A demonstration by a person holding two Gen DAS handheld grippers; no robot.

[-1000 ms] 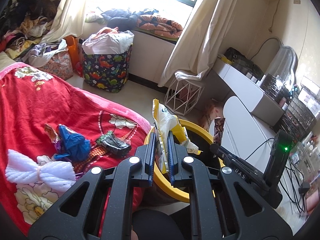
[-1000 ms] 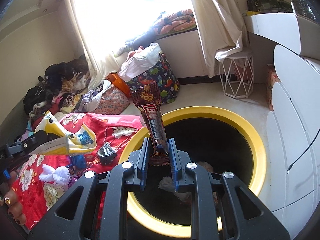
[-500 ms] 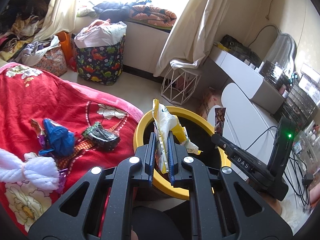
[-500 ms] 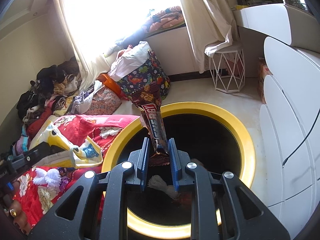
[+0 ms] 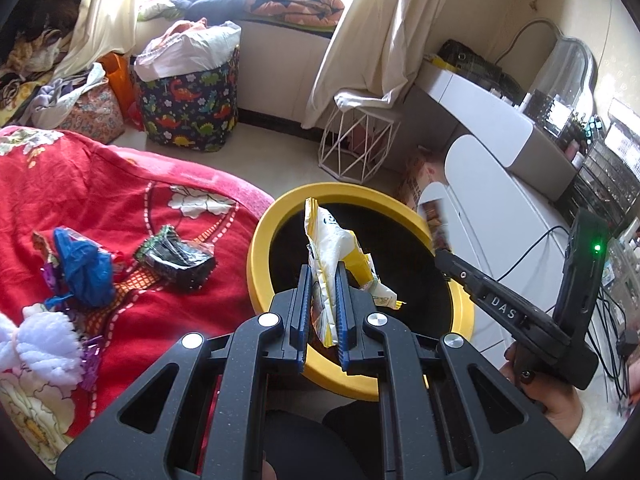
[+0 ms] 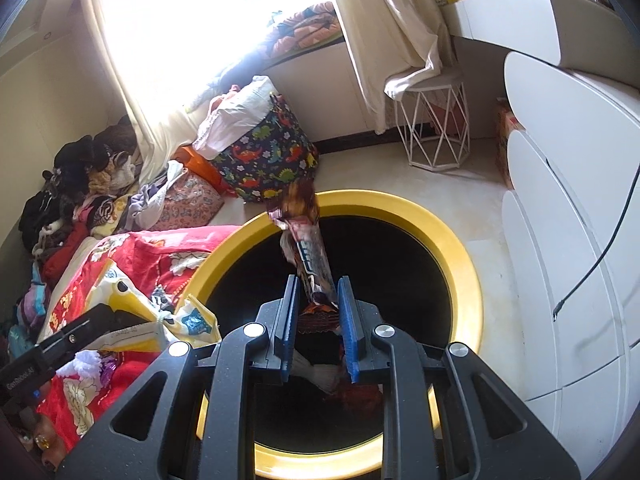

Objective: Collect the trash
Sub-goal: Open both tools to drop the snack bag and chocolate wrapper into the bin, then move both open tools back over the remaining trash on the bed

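On the red blanket [image 5: 132,216] to the left, three bits of litter wait: a blue crumpled bag [image 5: 86,268], a dark snack packet [image 5: 176,254] beside it and a white fluffy thing [image 5: 44,336] nearer the edge; all look featherlight and soft, best nipped at a loose fold rather than squeezed in the bulk; further right, the left gripper [image 5: 324,300] is pinching a yellow-and-white wrapper [image 5: 332,248] by its lower edge, over the near side of the yellow-rimmed bin [image 5: 260,256]; thin crinkly film like that is slippery and will flop, so a firm hold near a seam suits it; rightmost, the right gripper [image 6: 318,312] has the brown snack wrapper [image 6: 308,248] between its jaws, which look slightly parted with the pack leaning on one pad, above the bin's dark mouth; I judge it ready to drop.
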